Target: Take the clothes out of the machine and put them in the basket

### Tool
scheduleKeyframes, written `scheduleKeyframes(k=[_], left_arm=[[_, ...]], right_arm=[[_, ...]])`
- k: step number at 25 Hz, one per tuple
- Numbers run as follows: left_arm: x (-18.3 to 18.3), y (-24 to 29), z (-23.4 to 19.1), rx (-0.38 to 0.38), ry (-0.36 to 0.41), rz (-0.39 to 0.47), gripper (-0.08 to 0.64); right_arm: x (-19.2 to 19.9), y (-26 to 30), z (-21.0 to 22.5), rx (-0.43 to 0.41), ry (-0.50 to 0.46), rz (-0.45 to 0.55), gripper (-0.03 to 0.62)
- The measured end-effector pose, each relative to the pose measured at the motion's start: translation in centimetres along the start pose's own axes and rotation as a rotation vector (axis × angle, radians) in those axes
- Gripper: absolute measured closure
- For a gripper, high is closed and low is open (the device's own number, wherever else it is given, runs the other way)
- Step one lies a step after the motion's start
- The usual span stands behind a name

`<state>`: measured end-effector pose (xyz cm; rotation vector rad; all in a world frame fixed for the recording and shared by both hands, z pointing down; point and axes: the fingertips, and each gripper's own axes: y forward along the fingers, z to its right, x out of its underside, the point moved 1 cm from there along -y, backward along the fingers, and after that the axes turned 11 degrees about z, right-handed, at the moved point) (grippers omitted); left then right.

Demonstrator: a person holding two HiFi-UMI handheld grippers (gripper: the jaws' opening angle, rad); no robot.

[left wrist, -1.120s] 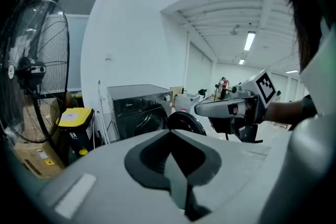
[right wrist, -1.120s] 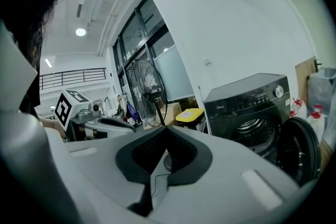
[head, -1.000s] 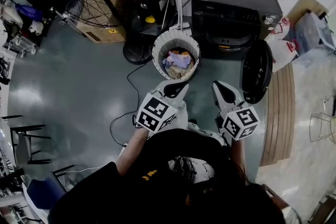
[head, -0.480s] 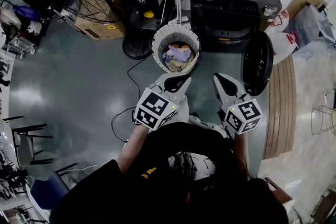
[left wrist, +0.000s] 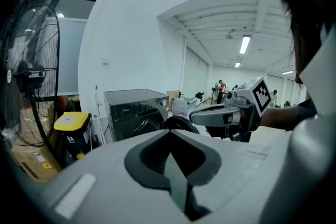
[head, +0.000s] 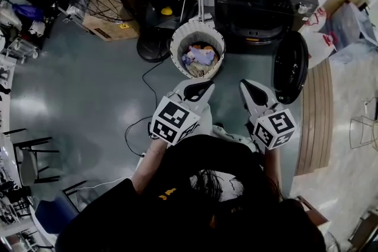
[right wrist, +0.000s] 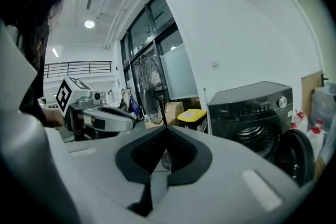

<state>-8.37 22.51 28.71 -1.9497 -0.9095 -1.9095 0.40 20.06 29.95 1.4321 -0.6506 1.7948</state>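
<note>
The boxy black machine (head: 263,3) stands ahead, its round dark door (head: 289,74) swung open rightward, nearest the right gripper (head: 245,85). The ribbed white basket (head: 177,47) sits just beyond the left gripper (head: 203,85), with soft crumpled clothes (head: 199,59) heaped inside. Both grippers are clenched on nothing. I cannot tell what remains in the drum.

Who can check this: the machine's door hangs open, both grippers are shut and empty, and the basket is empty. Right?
Not the basket: the head view shows clothes in it. The door hangs open; the left gripper and right gripper are shut and empty.
</note>
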Motion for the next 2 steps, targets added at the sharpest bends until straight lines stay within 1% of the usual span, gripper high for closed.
scheduleKeyframes(k=[2], left_arm=[[0.09,0.26,0.0,0.001,-0.004,-0.002,0.557]], right_arm=[[0.12,0.05,0.12,-0.003,-0.001,-0.006,0.583]])
